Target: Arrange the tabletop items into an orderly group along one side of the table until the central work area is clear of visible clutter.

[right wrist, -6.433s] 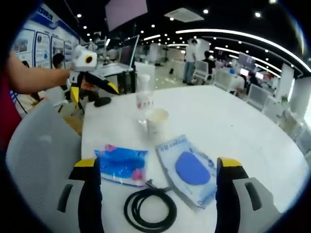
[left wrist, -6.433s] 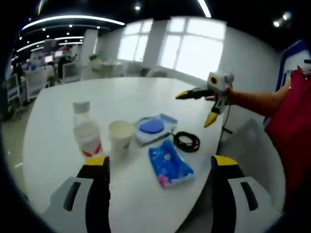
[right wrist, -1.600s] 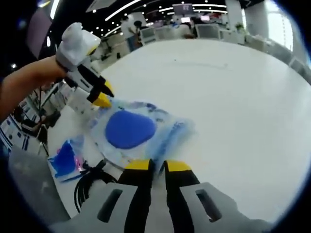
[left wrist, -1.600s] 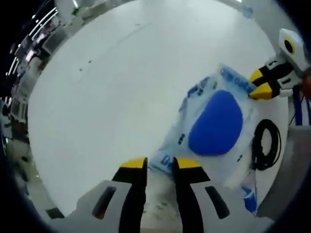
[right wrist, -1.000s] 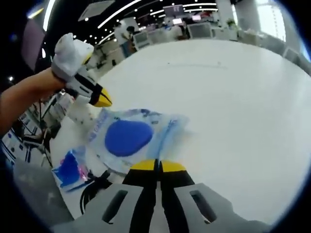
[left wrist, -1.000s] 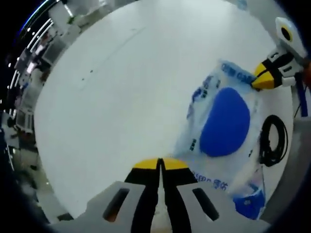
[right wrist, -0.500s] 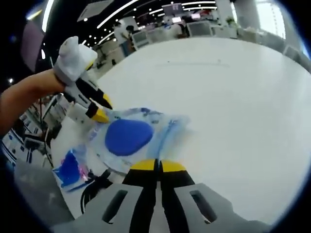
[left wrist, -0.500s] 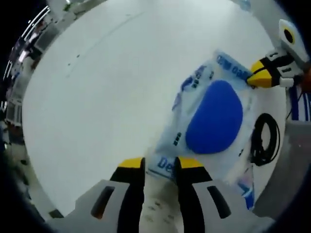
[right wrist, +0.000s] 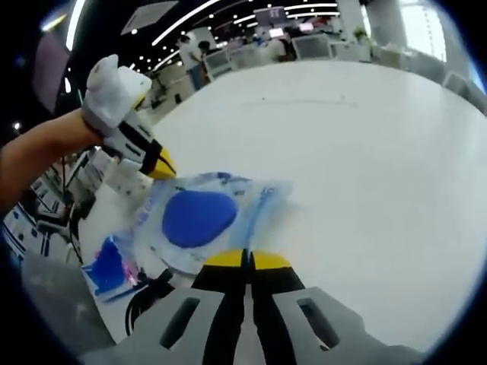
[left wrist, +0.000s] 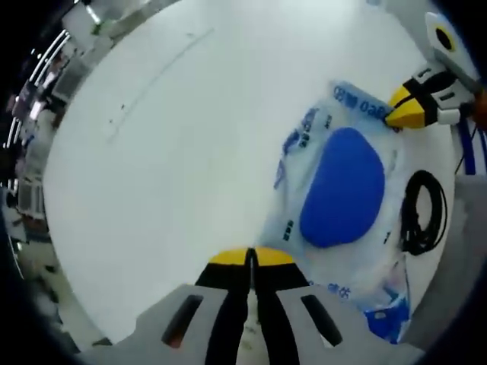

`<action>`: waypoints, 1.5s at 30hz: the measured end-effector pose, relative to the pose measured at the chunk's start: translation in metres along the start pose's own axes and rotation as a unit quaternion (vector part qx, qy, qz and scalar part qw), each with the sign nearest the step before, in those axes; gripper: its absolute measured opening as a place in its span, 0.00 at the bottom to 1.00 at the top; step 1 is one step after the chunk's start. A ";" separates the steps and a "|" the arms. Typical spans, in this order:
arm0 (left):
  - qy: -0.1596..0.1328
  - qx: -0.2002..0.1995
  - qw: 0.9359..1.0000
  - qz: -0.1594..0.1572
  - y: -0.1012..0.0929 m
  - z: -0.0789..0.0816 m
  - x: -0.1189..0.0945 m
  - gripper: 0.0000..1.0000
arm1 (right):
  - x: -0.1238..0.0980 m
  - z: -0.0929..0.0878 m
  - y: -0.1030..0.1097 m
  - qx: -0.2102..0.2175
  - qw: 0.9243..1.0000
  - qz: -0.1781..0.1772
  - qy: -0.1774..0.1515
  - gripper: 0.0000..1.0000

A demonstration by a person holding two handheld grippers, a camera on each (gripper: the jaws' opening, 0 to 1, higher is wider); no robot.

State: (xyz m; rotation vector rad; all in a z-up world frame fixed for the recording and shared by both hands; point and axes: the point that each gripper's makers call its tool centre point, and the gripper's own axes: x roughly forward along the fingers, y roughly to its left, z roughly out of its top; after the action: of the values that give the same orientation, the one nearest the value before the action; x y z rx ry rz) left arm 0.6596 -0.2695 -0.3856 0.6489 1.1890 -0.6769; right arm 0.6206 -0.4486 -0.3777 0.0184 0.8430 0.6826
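Note:
A clear plastic bag with a blue pad inside [left wrist: 338,190] lies on the white round table [left wrist: 152,144]. My left gripper [left wrist: 249,258] is shut, its yellow tips pinching the bag's near edge. From the upper right, my right gripper [left wrist: 401,116] comes in, shut on the bag's far printed corner. In the right gripper view the same bag [right wrist: 199,217] lies just beyond my right gripper [right wrist: 245,261], whose jaws are pressed together at the bag's edge. The left gripper [right wrist: 161,167] bites the opposite corner.
A black coiled cable [left wrist: 424,213] and a blue packet [left wrist: 388,319] lie beside the bag near the table edge; cable [right wrist: 152,293] and packet [right wrist: 110,268] also lie left of my right gripper. A person's forearm [right wrist: 38,152] holds the left gripper. A grey chair [right wrist: 46,319] stands close by.
The left gripper's jaws, apart half a second ago, have shut on the bag's edge. The right gripper has stayed shut. The bag has barely shifted.

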 end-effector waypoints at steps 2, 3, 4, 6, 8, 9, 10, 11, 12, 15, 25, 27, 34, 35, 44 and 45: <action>0.000 0.005 1.000 0.003 0.002 0.000 -0.002 0.00 | -0.001 0.000 0.000 0.002 1.000 0.000 -0.002 0.02; 0.004 0.013 1.000 0.005 0.004 -0.002 -0.002 0.00 | 0.000 -0.002 -0.001 0.002 1.000 -0.002 0.003 0.02; 0.005 0.014 1.000 0.006 0.005 -0.003 -0.003 0.00 | 0.000 -0.003 -0.002 0.003 1.000 -0.003 0.004 0.02; 0.008 0.013 1.000 0.007 0.006 -0.005 -0.003 0.07 | 0.000 -0.004 -0.002 0.007 1.000 -0.003 0.004 0.02; 0.014 -0.020 1.000 -0.005 0.002 -0.009 -0.003 0.19 | 0.001 -0.004 -0.003 0.006 1.000 -0.003 0.003 0.02; 0.018 -0.019 1.000 -0.009 0.001 -0.010 -0.002 0.21 | 0.000 -0.004 -0.002 0.005 1.000 -0.003 0.004 0.02; 0.024 -0.016 1.000 -0.009 0.000 -0.013 -0.001 0.22 | 0.000 -0.004 -0.002 0.004 1.000 -0.004 0.004 0.02; 0.028 -0.018 0.999 -0.008 0.000 -0.014 0.000 0.23 | 0.000 -0.003 -0.002 0.006 1.000 -0.002 0.002 0.02; 0.033 -0.026 0.999 -0.007 0.000 -0.016 0.001 0.24 | 0.000 -0.003 -0.002 0.008 1.000 -0.001 0.002 0.02; 0.039 -0.041 0.998 -0.016 -0.004 -0.018 0.003 0.28 | 0.000 -0.003 -0.001 0.004 1.000 -0.002 0.003 0.02; 0.043 -0.055 0.997 -0.028 -0.011 -0.018 0.004 0.18 | -0.001 -0.003 -0.001 0.006 1.000 -0.001 0.001 0.02; 0.042 -0.046 0.998 -0.021 -0.009 -0.016 0.003 0.13 | -0.001 -0.002 -0.001 0.005 1.000 -0.002 0.001 0.02; 0.036 -0.018 0.999 -0.009 -0.005 -0.013 0.003 0.02 | -0.001 -0.001 0.000 0.005 1.000 -0.002 -0.001 0.02; 0.037 -0.019 0.999 -0.010 -0.006 -0.014 0.003 0.01 | -0.001 -0.002 -0.001 0.004 1.000 -0.002 0.000 0.02; 0.033 -0.015 0.999 -0.009 -0.003 -0.011 0.000 0.00 | -0.001 0.000 -0.001 0.012 1.000 0.001 -0.002 0.02; 0.033 -0.015 0.999 -0.008 -0.003 -0.011 0.000 0.00 | 0.000 0.000 -0.001 0.012 1.000 0.001 -0.002 0.02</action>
State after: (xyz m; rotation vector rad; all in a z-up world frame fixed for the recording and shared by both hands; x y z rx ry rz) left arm 0.6509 -0.2627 -0.3882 0.6404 1.2638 -0.6552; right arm 0.6210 -0.4497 -0.3777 0.0416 0.8463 0.6736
